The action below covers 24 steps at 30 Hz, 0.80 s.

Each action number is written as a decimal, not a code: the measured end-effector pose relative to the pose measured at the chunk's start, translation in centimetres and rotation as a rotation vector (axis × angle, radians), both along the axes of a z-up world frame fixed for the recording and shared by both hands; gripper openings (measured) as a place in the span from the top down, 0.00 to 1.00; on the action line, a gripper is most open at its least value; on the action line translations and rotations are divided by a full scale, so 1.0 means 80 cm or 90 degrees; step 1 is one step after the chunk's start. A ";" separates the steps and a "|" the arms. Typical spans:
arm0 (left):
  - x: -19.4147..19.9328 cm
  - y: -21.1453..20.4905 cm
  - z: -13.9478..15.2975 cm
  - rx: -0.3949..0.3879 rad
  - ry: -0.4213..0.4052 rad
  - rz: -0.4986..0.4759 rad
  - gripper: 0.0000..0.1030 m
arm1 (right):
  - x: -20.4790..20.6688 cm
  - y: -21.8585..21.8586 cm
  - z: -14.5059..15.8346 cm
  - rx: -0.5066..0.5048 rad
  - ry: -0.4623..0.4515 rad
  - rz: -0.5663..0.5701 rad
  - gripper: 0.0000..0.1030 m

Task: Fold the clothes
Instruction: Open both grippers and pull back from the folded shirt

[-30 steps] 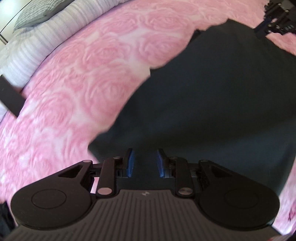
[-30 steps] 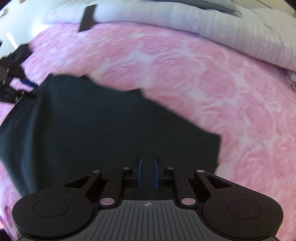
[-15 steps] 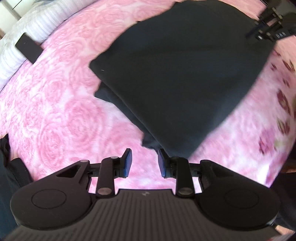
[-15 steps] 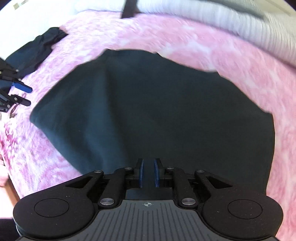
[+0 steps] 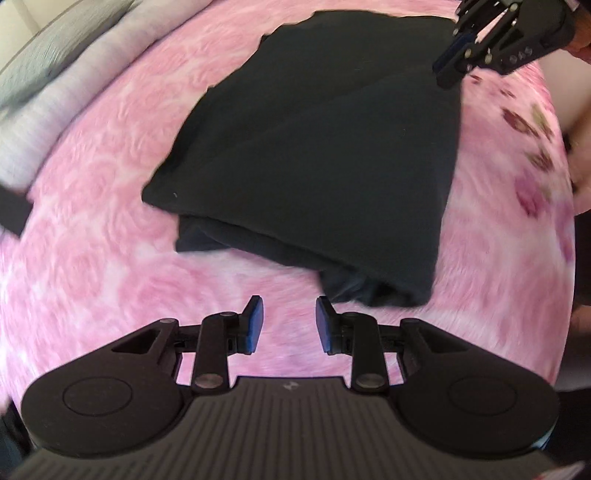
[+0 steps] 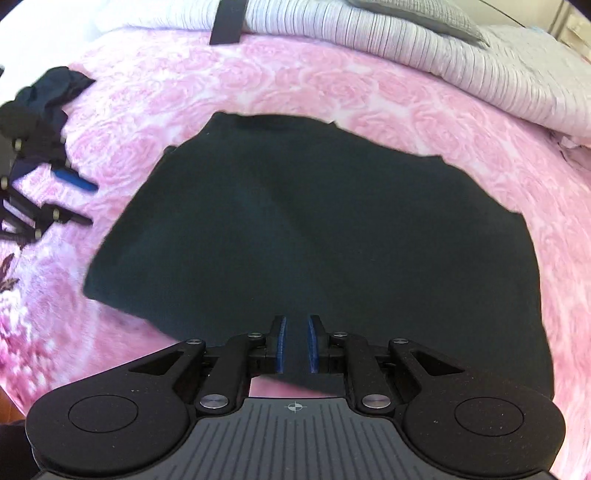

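1 folded blk garment (image 5: pixel 325 155), 1 crumpled dk garment (image 6: pixel 48 96), 2 grippers (image 5: pixel 287 325) (image 6: pixel 294 343).

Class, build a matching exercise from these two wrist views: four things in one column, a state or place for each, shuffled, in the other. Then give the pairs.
1. left gripper
2. right gripper
3. black garment
4. striped bedding

A. lies folded on the pink blanket
B. fabric between its fingers
C. open, over bare blanket
D. piled along the bed's far edge

Pairs: 1-C, 2-B, 3-A, 4-D

Dark strap (image 6: pixel 227 20) cut off above
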<state>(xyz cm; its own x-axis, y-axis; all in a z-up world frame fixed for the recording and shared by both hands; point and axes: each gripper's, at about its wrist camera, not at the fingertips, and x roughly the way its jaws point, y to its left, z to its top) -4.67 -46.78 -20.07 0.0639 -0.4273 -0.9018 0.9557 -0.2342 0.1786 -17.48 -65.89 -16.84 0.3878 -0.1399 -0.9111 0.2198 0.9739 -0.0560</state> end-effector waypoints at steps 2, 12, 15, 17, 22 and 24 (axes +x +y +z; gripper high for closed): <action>0.012 0.008 -0.001 -0.007 -0.014 -0.040 0.73 | 0.006 0.026 0.002 0.003 0.006 -0.016 0.87; 0.043 0.008 -0.013 -0.001 -0.070 -0.114 0.73 | 0.024 0.087 0.007 0.064 -0.002 -0.090 0.87; 0.042 0.003 -0.022 -0.001 -0.109 -0.161 0.73 | 0.024 0.098 0.008 0.077 -0.021 -0.086 0.99; 0.042 -0.003 -0.030 -0.002 -0.134 -0.202 0.73 | 0.022 0.104 0.007 0.049 -0.026 -0.097 0.99; 0.047 -0.016 -0.050 -0.017 -0.175 -0.298 0.73 | 0.021 0.114 0.001 0.014 -0.039 -0.130 0.00; 0.051 -0.022 -0.058 -0.029 -0.172 -0.331 0.72 | 0.021 0.118 -0.001 0.019 -0.040 -0.151 0.00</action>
<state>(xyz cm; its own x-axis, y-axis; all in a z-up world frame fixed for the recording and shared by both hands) -0.56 -48.54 -24.71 0.0610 -0.5015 -0.8630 0.6365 -0.6465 0.4207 -15.82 -56.46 -16.93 0.4032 -0.2069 -0.8914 0.4443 0.8958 -0.0069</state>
